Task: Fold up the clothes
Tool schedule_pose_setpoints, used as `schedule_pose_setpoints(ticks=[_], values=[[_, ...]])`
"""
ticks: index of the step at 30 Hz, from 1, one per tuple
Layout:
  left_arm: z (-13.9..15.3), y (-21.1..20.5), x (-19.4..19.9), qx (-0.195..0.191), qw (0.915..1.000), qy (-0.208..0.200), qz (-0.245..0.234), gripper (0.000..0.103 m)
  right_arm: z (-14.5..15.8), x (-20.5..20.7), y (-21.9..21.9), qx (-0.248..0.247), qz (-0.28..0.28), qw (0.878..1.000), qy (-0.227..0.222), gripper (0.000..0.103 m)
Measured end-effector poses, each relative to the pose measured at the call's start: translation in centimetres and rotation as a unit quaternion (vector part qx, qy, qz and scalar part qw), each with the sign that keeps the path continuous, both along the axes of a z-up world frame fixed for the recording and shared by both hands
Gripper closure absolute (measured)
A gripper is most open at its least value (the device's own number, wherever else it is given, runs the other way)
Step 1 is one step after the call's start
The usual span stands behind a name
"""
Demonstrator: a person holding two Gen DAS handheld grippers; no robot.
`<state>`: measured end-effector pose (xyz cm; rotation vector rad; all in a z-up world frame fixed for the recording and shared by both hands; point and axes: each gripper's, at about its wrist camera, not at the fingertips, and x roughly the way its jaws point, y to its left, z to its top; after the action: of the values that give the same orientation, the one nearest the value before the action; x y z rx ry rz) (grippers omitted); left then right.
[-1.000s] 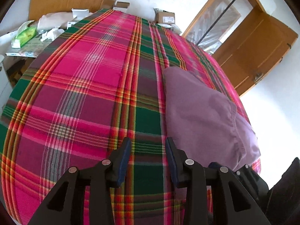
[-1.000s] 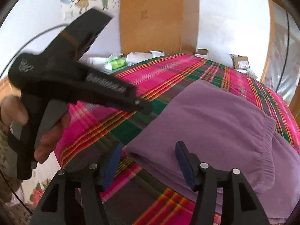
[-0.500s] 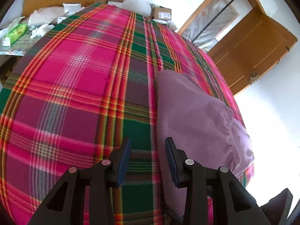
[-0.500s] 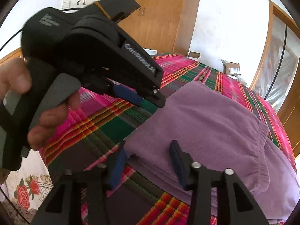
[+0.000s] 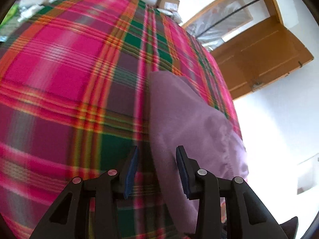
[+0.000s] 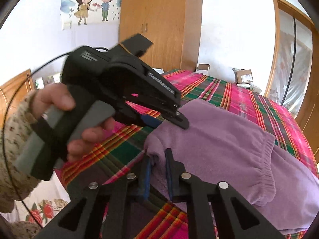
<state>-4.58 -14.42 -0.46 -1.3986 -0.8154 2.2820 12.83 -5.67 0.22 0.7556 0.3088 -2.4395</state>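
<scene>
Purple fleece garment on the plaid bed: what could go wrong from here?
1. The right tool pinches only a small corner of the folded purple fleece garment, so it may slip out when lifted.
2. The left tool is open astride the garment's edge; closing may also catch the pink plaid blanket.

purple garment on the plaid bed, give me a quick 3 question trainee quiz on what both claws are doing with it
1. True or false: the right claw is shut on a corner of the purple garment.
2. The left claw is: A) open, straddling the garment's edge; B) shut on the plaid bedcover; C) out of view.
3. Fill in: the garment's gathered elastic band lies toward the bed's ____ side in the right wrist view.

Key: 1 true; 2 A; 3 right
</scene>
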Motion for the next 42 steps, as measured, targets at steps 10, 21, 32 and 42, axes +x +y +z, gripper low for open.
schedule_pose_setpoints(ticks=[10, 21, 32, 42], values=[[-0.6, 1.8, -2.7, 0.045, 0.9985, -0.015, -0.027, 0.064, 0.4, 0.5, 0.6, -0.012, -0.002, 1.0, 0.0, 0.09], [-1.0, 1.5, -3.4, 0.073, 0.9973, 0.002, -0.01, 0.091, 0.3, 0.9, 0.0, -0.004, -0.003, 1.0, 0.005, 0.09], [0.7, 0.5, -2.8, 0.08, 0.9962, 0.034, -0.005, 0.093, 1.8, 1.7, -2.1, 0.003, 0.008, 1.0, 0.018, 0.091], [2.3, -3.1, -0.6, 0.06, 0.9964, 0.059, 0.004, 0.094, 2.1, 0.9, -4.3, -0.01, 0.05, 0.999, 0.015, 0.092]])
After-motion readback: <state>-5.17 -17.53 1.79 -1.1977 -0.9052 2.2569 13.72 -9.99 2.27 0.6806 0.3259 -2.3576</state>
